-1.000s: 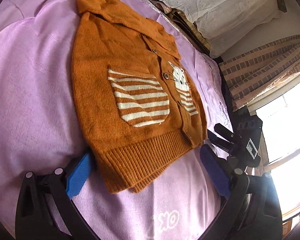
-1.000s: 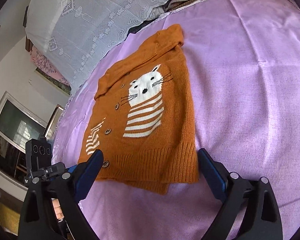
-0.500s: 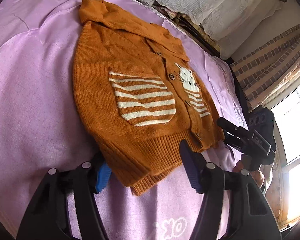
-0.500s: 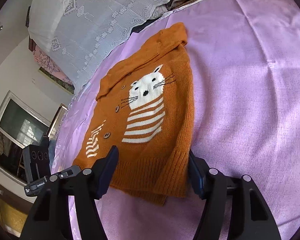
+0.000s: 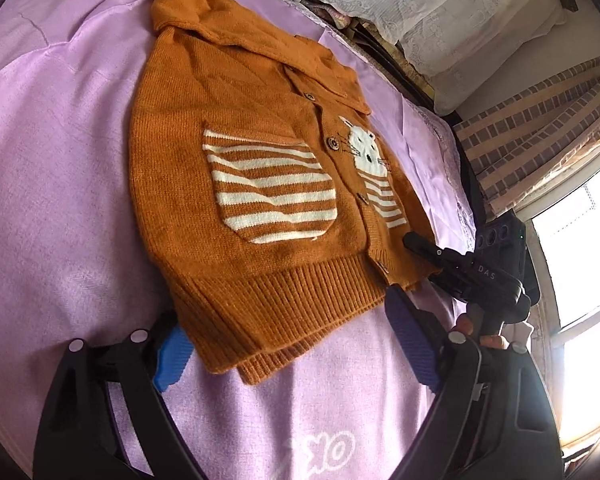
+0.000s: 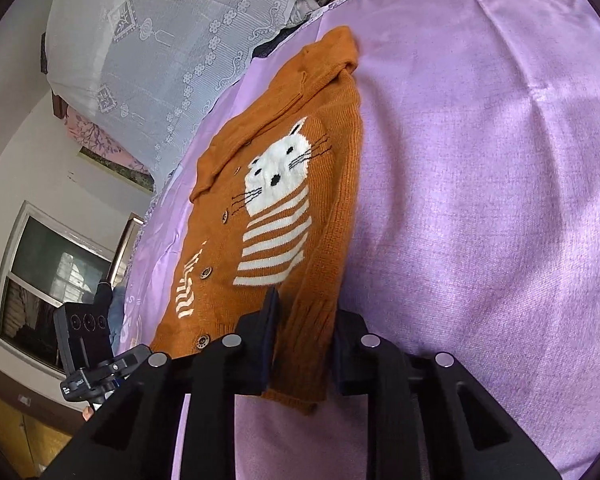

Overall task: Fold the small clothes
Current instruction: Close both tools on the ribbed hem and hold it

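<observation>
My right gripper (image 6: 302, 344) sits at six o'clock, its jaws closing with the ribbed hem corner of the orange cardigan (image 6: 276, 216) bunched between them and the pads pressing the knit. The cardigan stretches away toward twelve o'clock across the purple bedspread (image 6: 480, 200), its white cat face and stripes upward, wooden buttons running down its left edge. At eight o'clock my left gripper (image 6: 96, 372) shows, black, beside a window (image 6: 48, 280). White lace cloth (image 6: 172, 40) drapes at eleven o'clock.
</observation>
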